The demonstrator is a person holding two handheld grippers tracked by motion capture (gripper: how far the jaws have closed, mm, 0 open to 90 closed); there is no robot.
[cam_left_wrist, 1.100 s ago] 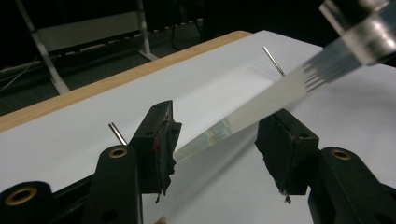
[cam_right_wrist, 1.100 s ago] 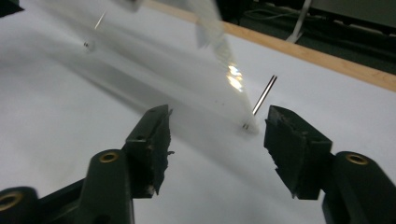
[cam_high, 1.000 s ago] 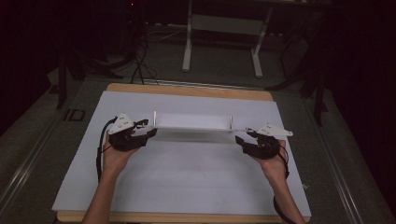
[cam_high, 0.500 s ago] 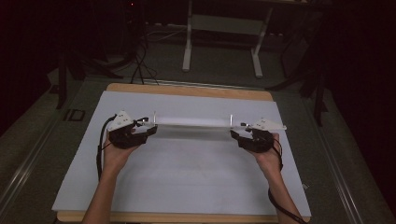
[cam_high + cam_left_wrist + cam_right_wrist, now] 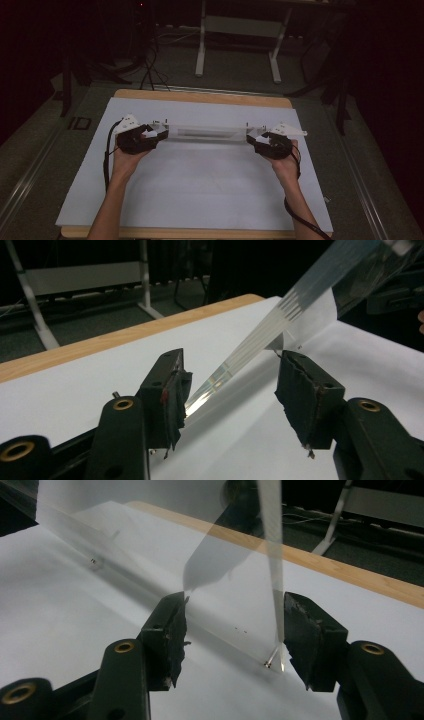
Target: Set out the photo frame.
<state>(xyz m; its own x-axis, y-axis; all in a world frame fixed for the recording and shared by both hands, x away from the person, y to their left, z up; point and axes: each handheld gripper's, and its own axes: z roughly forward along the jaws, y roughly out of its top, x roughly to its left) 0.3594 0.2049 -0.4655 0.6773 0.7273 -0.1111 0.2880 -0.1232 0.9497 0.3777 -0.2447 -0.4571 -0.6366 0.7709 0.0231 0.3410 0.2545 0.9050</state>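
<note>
**Clear plastic piece, long axis crosswise, one set of fingers at each end**

Wood-edged bench [image 5: 200,96]: carries everything; its far edge runs left to right across the high view.

White sheet [image 5: 200,185]: covers nearly the whole bench top, short of the far edge.

Clear plastic piece [image 5: 205,132]: long, narrow and see-through. It sits on the far half of the sheet, parallel to the far edge and about midway between the left and right edges. Whether it rests on the sheet or is lifted slightly cannot be told.

Left gripper [image 5: 162,131]: at the piece's left end, pointing inward along its length. Its fingers are spread and have just been opening. In the left gripper view the piece [image 5: 260,335] runs away from one pad [image 5: 175,390], and the other pad stands apart from it.

Right gripper [image 5: 250,137]: at the piece's right end, equally near, pointing inward. Its fingers are wide, with a clear panel [image 5: 230,580] between them and its edges close to both pads. Whether they pinch it cannot be told.

Judgement: a lift needs both ends gripped together, in line with the long axis.
</note>
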